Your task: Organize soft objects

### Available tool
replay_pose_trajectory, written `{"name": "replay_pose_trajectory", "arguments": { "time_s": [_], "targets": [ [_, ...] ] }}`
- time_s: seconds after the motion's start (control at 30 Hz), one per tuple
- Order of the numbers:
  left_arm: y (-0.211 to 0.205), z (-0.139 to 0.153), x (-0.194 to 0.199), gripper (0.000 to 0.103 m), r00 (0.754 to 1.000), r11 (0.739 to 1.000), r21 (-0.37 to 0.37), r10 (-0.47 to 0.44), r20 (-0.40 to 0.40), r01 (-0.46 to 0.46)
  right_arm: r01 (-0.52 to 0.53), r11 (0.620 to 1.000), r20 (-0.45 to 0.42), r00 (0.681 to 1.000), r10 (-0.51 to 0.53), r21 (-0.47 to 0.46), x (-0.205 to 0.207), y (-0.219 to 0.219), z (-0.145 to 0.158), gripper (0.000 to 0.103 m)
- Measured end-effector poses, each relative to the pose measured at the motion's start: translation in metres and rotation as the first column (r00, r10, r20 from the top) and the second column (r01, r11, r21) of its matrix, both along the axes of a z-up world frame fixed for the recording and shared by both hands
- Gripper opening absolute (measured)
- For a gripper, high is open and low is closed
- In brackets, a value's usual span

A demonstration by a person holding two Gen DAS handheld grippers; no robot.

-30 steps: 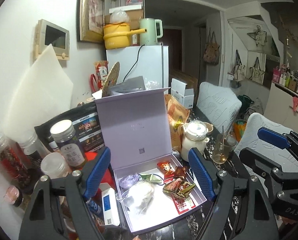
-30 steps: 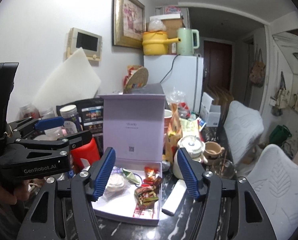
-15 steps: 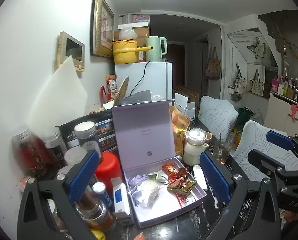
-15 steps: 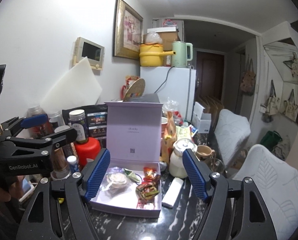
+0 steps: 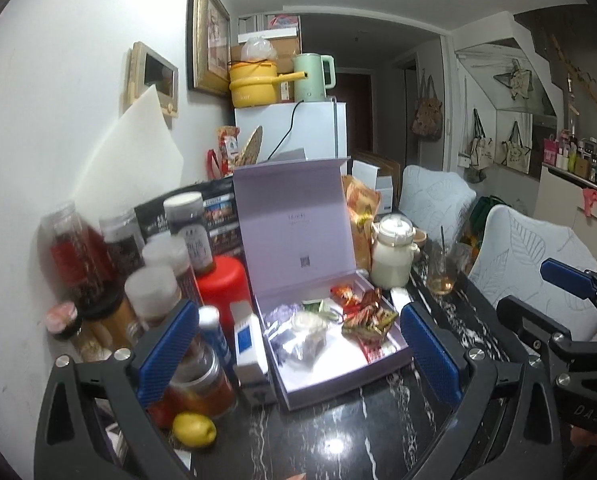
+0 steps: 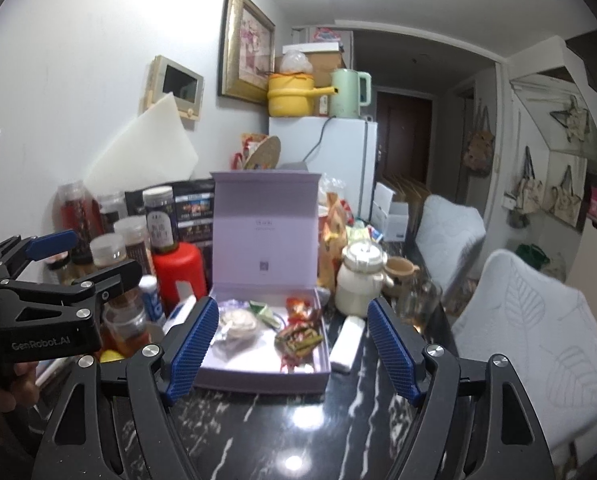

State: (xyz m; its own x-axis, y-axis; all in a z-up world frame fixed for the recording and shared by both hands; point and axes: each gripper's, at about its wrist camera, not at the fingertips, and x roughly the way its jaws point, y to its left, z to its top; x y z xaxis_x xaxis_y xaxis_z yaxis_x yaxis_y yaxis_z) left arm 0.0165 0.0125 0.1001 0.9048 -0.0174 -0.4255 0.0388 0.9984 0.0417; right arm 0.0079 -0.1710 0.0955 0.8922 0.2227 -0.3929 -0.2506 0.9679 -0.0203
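An open lilac box [image 5: 378, 368] [image 6: 266, 378] with its lid upright stands on the black marble table. Inside lie a clear bag with a pale round item [image 5: 306, 330] [image 6: 237, 323], red and green snack packets [image 5: 366, 316] [image 6: 298, 338] and a green wrapper [image 6: 263, 310]. My left gripper [image 5: 298, 354] is open and empty, held back above the table in front of the box. My right gripper [image 6: 294, 350] is open and empty, also in front of the box.
Jars and bottles [image 5: 150, 280] and a red canister [image 5: 222, 284] [image 6: 178, 272] crowd the left. A lemon [image 5: 194, 430], a blue-white carton [image 5: 248, 344], a white teapot [image 5: 394, 256] [image 6: 360, 280], a glass [image 5: 442, 272], a white bar [image 6: 348, 342]. White chairs [image 6: 518, 344] stand on the right.
Both grippers have pulled back and up from the box, so it looks smaller and further off. More table, a lemon and jars have come into view. Both stay open.
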Motion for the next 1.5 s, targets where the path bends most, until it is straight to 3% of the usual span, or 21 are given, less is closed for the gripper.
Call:
{"name": "replay_pose_trajectory", "arguments": {
  "time_s": [0.47, 0.8, 1.5],
  "targets": [
    [-0.006, -0.042, -0.019, 0.102, 0.997, 1.000, -0.009, 0.008, -0.074, -0.009, 0.052, 0.998, -0.124, 0.991, -0.048, 0.030, -0.016, -0.003, -0.054, 0.078],
    [-0.009, -0.052, -0.020, 0.102, 0.994, 0.999, -0.033, -0.001, -0.108, -0.002, 0.068, 0.998, -0.121, 0.990, -0.066, 0.012, -0.024, -0.005, -0.054, 0.078],
    [-0.015, -0.061, -0.013, 0.102, 0.988, 1.000, -0.013, -0.020, -0.150, 0.018, 0.049, 0.999, -0.137, 0.989, -0.048, 0.001, -0.020, 0.003, -0.057, 0.078]
  ]
}}
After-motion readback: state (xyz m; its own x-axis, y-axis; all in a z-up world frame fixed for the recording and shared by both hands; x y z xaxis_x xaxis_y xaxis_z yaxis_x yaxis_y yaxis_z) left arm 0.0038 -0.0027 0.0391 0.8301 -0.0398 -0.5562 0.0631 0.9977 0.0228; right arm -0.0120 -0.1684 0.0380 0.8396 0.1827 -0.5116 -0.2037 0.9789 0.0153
